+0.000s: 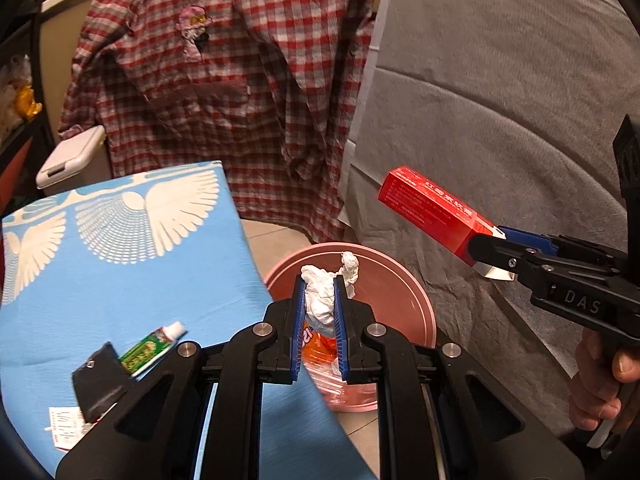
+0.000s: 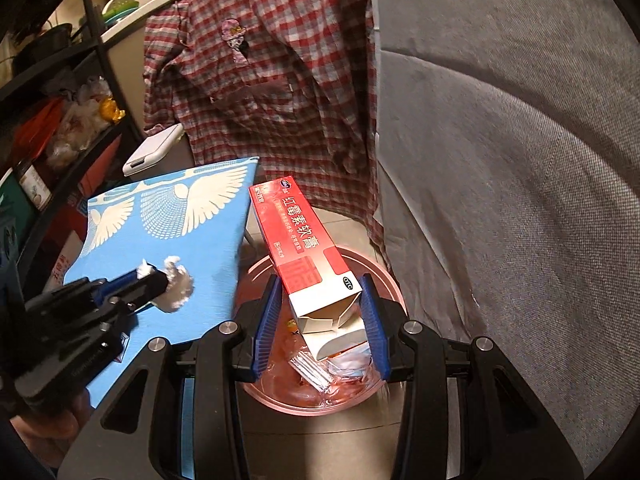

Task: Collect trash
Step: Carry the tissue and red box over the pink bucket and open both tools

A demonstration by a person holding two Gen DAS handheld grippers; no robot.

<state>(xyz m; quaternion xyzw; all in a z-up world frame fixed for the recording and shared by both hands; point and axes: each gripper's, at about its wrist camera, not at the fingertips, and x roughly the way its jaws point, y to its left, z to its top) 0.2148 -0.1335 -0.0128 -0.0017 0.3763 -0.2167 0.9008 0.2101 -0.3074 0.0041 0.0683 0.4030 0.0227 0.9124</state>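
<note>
- While both my grippers tilt downward, the left gripper (image 1: 319, 322) hangs over the pink bin's (image 1: 416, 300) near rim; the right gripper (image 2: 320, 324) sits above the bin's (image 2: 384, 276) opening.
- Crumpled tissue (image 1: 326, 292): white, soft, wadded, bulging past the blue ribbed pads. Left fingers (image 1: 297, 320) nearly closed, clenched on it.
- Red carton (image 2: 298, 248): long, rectangular cardboard, white end flaps hanging open. Right fingers (image 2: 267, 320) part-spread, grasping its open end.
- Bin holds clear plastic and orange wrapper scraps.
- Blue surface (image 1: 120, 280), white wing print, carries a small green tube (image 1: 154, 346).
</note>
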